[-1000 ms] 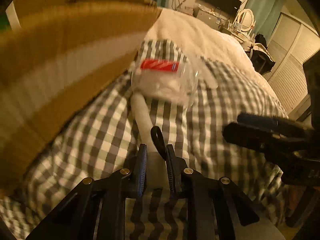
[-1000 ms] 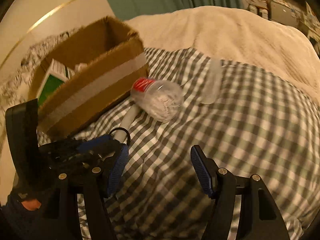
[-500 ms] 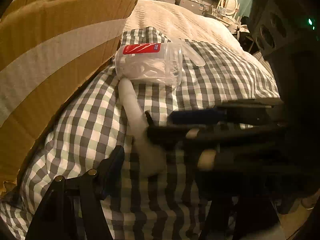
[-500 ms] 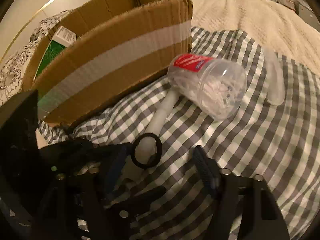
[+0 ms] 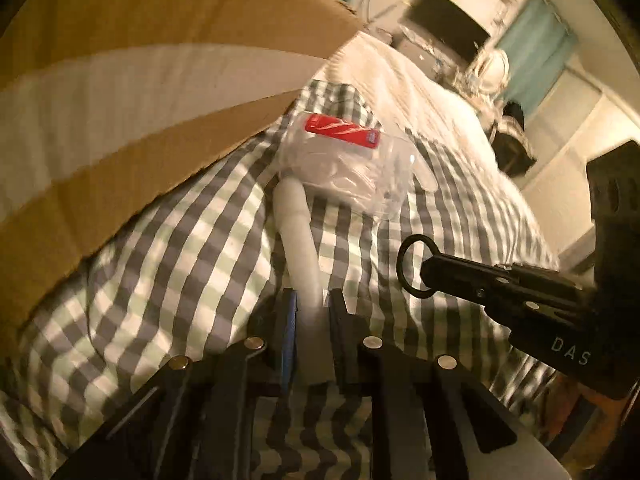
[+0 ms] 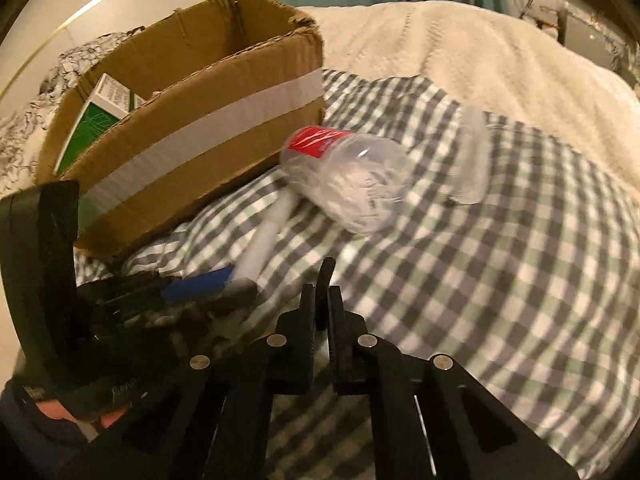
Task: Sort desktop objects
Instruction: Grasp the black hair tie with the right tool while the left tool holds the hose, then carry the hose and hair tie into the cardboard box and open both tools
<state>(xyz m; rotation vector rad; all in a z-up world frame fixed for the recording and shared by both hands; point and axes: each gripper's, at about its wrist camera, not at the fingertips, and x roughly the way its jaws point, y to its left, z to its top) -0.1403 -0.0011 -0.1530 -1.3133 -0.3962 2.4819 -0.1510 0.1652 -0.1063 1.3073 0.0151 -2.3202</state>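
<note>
The left gripper (image 5: 310,306) is clamped on the near end of a white tube (image 5: 298,236) lying on the checked blanket (image 6: 500,260), beside the cardboard box (image 6: 208,136). The right gripper (image 6: 320,308) pinches a black ring (image 5: 416,268) just beside it. A clear red-labelled jar (image 6: 352,180) lies on its side at the tube's far end.

The right gripper (image 6: 321,304) pinches a black ring (image 6: 325,280) above the checked cloth (image 6: 500,280). Beside it, the left gripper (image 6: 236,286) clasps a white tube (image 6: 268,236) near a cardboard box (image 6: 192,136) and clear jar (image 6: 352,180).
</note>
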